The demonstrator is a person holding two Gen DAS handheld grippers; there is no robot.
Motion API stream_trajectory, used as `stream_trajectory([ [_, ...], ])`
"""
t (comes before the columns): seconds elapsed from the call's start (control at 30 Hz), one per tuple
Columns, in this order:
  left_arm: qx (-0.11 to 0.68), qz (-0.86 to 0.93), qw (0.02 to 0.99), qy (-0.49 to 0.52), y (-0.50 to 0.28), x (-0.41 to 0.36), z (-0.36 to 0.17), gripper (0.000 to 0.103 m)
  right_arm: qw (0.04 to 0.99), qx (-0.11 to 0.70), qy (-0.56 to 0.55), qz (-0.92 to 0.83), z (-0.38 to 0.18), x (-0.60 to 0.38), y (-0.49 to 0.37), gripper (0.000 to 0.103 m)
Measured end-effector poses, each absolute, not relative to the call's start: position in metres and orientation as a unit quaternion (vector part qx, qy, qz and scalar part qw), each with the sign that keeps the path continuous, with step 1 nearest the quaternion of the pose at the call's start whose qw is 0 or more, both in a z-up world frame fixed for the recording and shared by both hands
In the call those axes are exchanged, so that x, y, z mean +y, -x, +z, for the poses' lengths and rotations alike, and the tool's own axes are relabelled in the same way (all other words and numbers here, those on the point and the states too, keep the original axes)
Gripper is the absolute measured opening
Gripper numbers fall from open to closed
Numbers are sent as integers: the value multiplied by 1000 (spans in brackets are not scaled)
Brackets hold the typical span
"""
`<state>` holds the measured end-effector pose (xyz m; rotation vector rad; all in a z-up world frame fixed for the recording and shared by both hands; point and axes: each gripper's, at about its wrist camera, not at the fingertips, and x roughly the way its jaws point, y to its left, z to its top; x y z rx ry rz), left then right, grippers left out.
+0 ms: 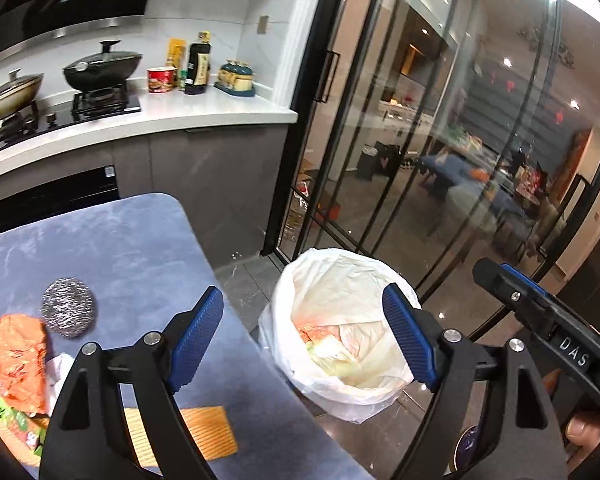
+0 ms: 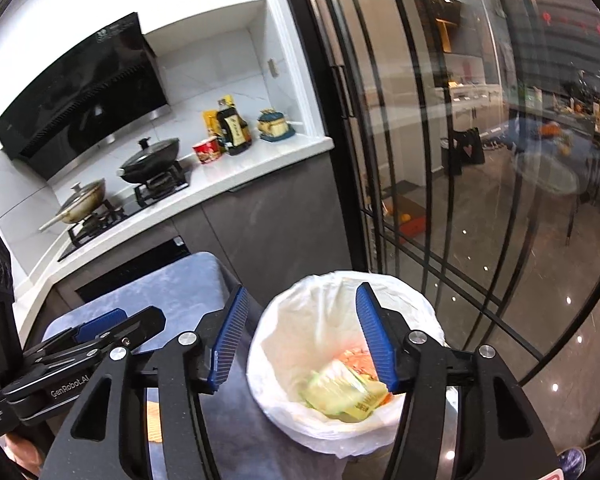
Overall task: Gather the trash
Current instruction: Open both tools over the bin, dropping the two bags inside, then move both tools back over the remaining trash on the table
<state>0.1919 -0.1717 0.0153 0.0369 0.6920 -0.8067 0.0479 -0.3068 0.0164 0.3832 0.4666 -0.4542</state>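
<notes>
Left wrist view: the left gripper [image 1: 304, 340] hangs with fingers [image 1: 198, 340] spread wide, nothing between them. The lined trash bin [image 1: 340, 340] stands on the floor just off the desk [image 1: 112, 248] edge, seen between the two pads and toward 1 o'clock. Remaining trash, an orange wrapper [image 1: 18, 360] and a green packet [image 1: 8, 420], lies on the desk at 9 o'clock from the fingers, wrapper's long axis running roughly 12 to 6. A steel scourer [image 1: 69, 307] sits just beyond it. This hand is judged the nearer to that pile.

Right wrist view: the right gripper [image 2: 300, 344] is over the bin [image 2: 292, 420], fingers [image 2: 376, 344] moderately apart and empty; yellow-green wrappers [image 2: 340, 394] lie inside, below. Desk at 9 o'clock.
</notes>
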Motion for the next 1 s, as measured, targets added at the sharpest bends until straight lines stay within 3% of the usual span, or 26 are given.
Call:
stream_trajectory([
  [0.2,317,-356,879,-11,-190,-128,22,82,936,224,-179,-203,22,-279,-48,61],
  [0.33,317,-327,890,6,-191,-95,25,89,939,231,-173,-184,23,-261,-54,62],
  [1.0,357,-107,927,46,-186,103,-19,93,934,311,-146,-100,-22,-149,-105,75],
])
